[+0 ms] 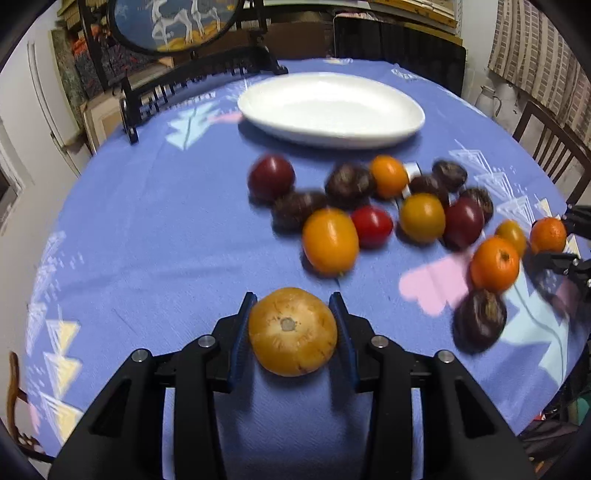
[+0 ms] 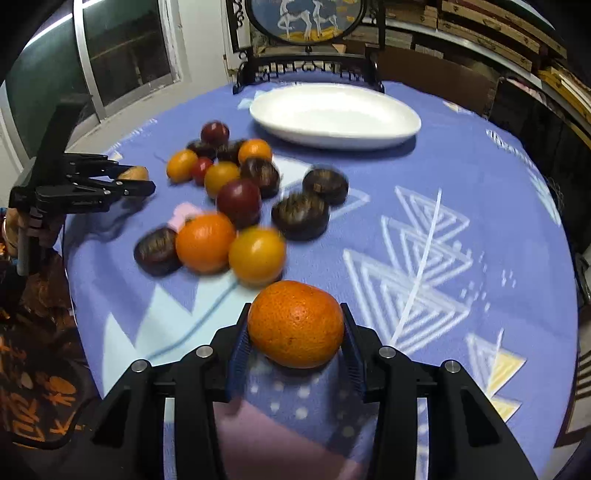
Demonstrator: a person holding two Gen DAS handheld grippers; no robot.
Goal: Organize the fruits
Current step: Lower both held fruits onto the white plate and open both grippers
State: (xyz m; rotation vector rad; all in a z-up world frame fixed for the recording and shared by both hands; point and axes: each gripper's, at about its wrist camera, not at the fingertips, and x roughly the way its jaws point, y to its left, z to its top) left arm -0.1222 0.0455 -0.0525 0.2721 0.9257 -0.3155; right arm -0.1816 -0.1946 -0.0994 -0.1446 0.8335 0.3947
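A round tan-yellow fruit with a pale stem scar (image 1: 291,332) sits pinched between the blue pads of the left gripper (image 1: 293,325), near the close edge of the counter covered in a blue patterned cloth (image 1: 147,240). A round pebbled orange (image 2: 295,324) is clamped the same way in the right gripper (image 2: 295,328), whose pads press on both its sides.

Beyond both grippers lies a loose cluster of fruit (image 2: 236,192): small oranges, yellow-orange and red tomato-like fruits, dark red plums and flattened dark brown-purple fruits, many touching one another. Motion blur softens their outlines, so whether each held fruit rests on the cloth or is lifted cannot be told.

Farther back stands an oval white ceramic dish (image 1: 332,110), well apart from the cluster. Behind it rises a dark carved wooden stand with a round painted panel (image 2: 306,22).
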